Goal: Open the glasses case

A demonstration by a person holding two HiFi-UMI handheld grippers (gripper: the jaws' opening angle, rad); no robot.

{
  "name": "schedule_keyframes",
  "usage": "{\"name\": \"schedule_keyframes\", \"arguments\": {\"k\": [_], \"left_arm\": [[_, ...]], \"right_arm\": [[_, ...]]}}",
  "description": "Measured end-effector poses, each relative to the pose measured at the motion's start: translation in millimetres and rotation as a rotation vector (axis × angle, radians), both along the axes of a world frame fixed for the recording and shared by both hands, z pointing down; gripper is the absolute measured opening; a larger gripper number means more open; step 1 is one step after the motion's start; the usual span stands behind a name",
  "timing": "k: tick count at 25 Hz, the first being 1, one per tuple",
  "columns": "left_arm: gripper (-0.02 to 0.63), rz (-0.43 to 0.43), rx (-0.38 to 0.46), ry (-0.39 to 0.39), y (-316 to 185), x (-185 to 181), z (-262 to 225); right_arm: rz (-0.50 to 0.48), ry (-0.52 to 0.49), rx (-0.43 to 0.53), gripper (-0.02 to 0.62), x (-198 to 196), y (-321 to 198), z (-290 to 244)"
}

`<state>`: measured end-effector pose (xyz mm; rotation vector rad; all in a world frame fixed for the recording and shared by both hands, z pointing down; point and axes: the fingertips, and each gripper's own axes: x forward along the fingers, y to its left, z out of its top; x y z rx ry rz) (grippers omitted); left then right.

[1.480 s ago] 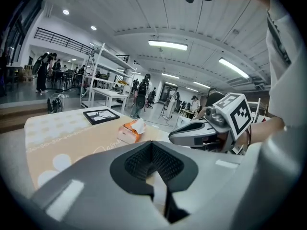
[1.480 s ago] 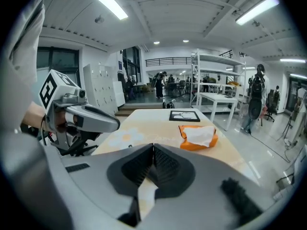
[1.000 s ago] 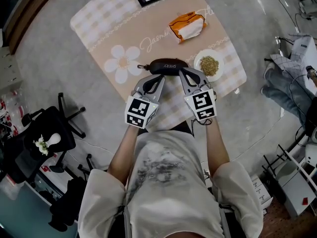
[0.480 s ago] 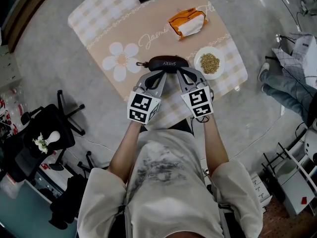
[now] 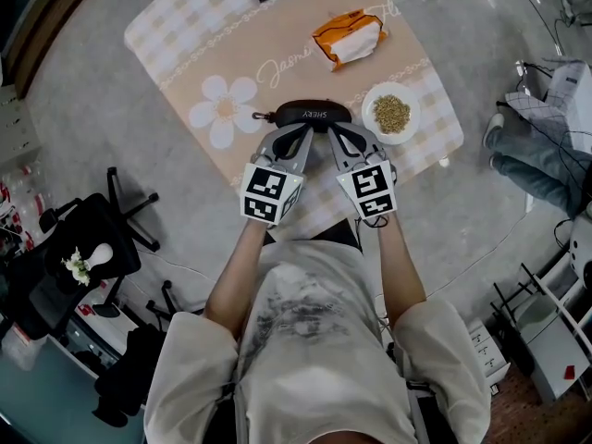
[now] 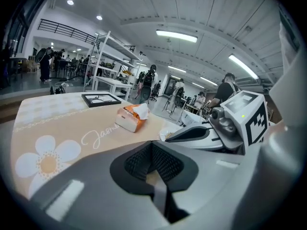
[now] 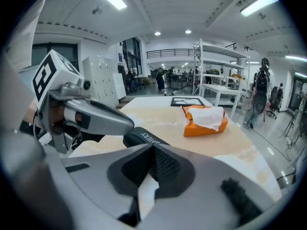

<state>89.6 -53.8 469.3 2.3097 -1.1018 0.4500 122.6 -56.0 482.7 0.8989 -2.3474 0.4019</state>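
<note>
Head view: the black glasses case (image 5: 313,115) lies shut at the centre of the frame on the flowered table (image 5: 185,35). The left gripper (image 5: 300,136) and right gripper (image 5: 333,136) point at its lower edge.

Left gripper view: the jaws are clenched together on nothing.

Right gripper view: the jaws are clenched and empty, and the case sits just up-left of their tips.
</note>
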Motion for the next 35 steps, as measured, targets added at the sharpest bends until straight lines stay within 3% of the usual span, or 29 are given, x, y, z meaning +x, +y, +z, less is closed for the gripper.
{"name": "schedule_keyframes", "arguments": {"k": [22, 30, 35], "left_arm": [[0.003, -0.063, -0.027, -0.018, -27.2, 5.6, 9.2], [0.003, -0.086, -0.094, -0.059, -28.4, 2.8, 25.7], [0.003, -0.074, -0.092, -0.071, -20.1, 3.9, 25.9]], "right_arm": [[-0.013, -0.032, -0.002, 0.015, 3.6, 11.0, 10.9], [-0.034, -0.034, -0.006, 0.015, 3.6, 23.1, 12.5], [-0.049, -0.025, -0.018, 0.015, 5.7, 26.4, 9.8]]}}
